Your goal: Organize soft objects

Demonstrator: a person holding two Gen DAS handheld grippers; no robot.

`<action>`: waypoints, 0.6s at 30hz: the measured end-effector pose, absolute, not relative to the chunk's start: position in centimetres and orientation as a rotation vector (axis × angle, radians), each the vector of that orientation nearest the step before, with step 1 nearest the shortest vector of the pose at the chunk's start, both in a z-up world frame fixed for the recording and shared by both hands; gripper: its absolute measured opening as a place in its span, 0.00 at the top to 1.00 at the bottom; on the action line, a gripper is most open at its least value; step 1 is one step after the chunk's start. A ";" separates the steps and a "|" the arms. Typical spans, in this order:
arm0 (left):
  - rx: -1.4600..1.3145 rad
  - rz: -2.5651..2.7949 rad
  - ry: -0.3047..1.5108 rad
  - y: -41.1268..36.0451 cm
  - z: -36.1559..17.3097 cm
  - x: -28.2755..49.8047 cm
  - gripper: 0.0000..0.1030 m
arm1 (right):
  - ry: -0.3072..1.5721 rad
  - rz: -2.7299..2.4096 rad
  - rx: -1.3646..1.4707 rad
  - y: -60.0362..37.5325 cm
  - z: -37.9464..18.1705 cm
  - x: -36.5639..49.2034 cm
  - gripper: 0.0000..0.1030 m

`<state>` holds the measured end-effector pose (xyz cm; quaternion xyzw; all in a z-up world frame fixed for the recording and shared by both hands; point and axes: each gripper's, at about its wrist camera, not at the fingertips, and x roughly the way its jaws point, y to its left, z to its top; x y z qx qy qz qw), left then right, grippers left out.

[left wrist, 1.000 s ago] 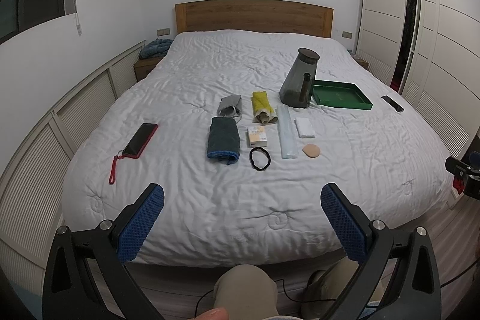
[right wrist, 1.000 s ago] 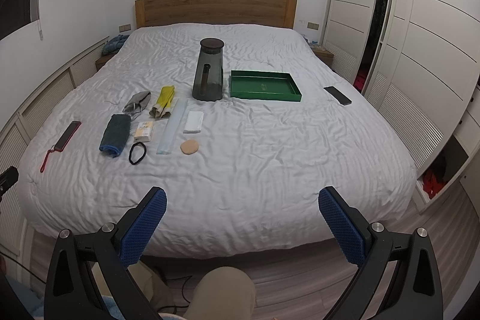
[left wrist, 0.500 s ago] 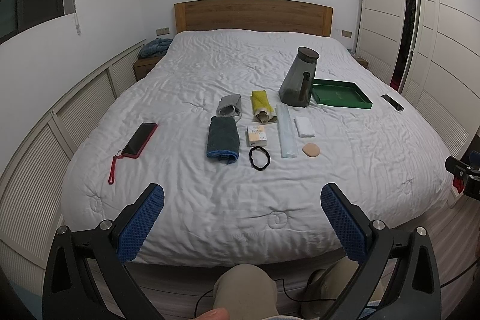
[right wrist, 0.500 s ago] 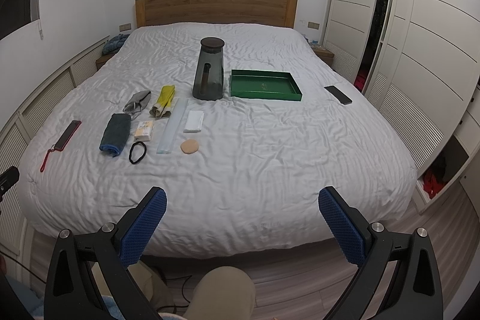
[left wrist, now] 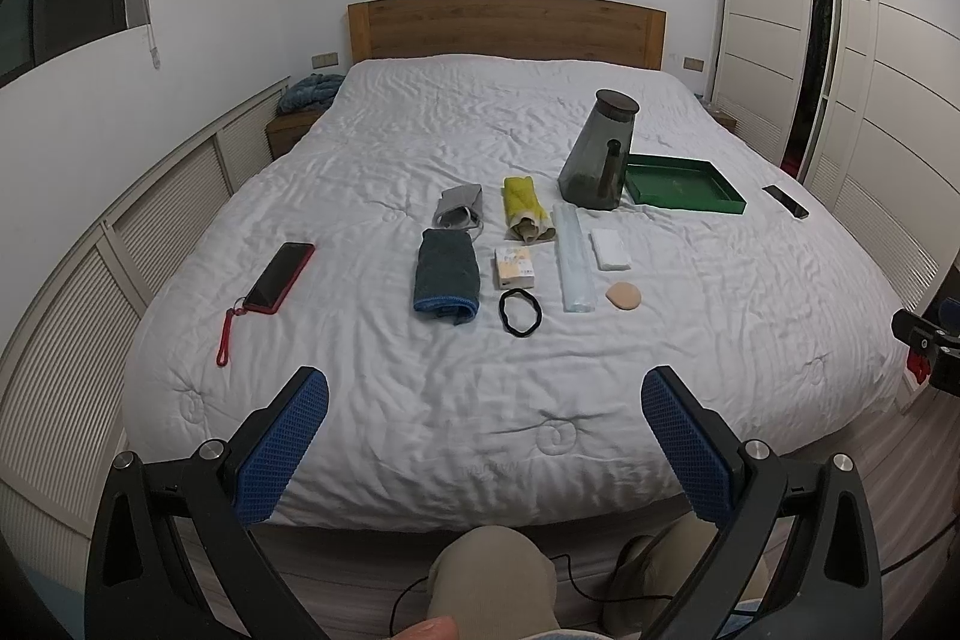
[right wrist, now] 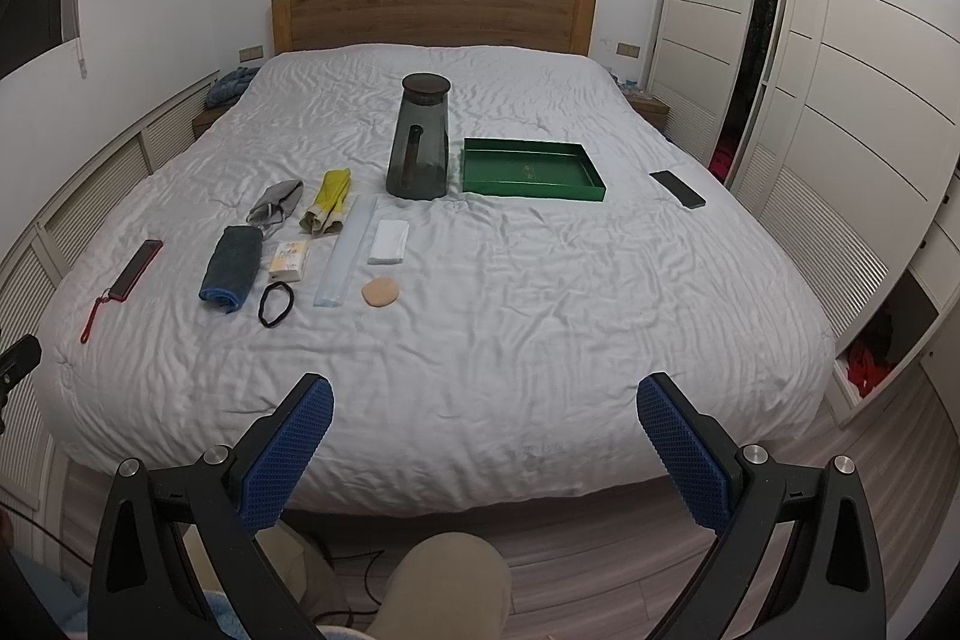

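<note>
On the bed (right wrist: 540,340) lie one towel (right wrist: 231,268), one grey pouch (right wrist: 276,202), one yellow cloth (right wrist: 330,199), one puff (right wrist: 380,292), one hair band (right wrist: 276,304), one white pad (right wrist: 390,241) — all left of centre. One jug (right wrist: 420,142) stands just beside one green tray (right wrist: 531,166). Two phones — one near each side edge. The left gripper (left wrist: 483,436) and right gripper (right wrist: 483,436) hang over the foot edge, jaws spread, holding nothing; the near quilt is bare.

I saw both feeds lit dimly and evenly from overhead, with a cool cast. Shadows on the bed (left wrist: 480,388) were soft. Fisheye curving bent the walls, black vignetting filled the corners, and focus held throughout.
</note>
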<state>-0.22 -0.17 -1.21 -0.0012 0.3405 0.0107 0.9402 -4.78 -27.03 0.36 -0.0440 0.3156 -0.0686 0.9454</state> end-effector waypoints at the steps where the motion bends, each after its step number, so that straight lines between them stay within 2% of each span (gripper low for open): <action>1: -0.002 0.022 0.695 -0.2 -1.3 -0.3 0.01 | 0.643 -0.140 -0.090 -27.1 0.4 -4.8 0.00; 18: 0.006 0.022 0.714 0.4 -1.9 0.2 0.01 | 0.646 -0.129 -0.091 -26.5 -0.3 -4.2 0.00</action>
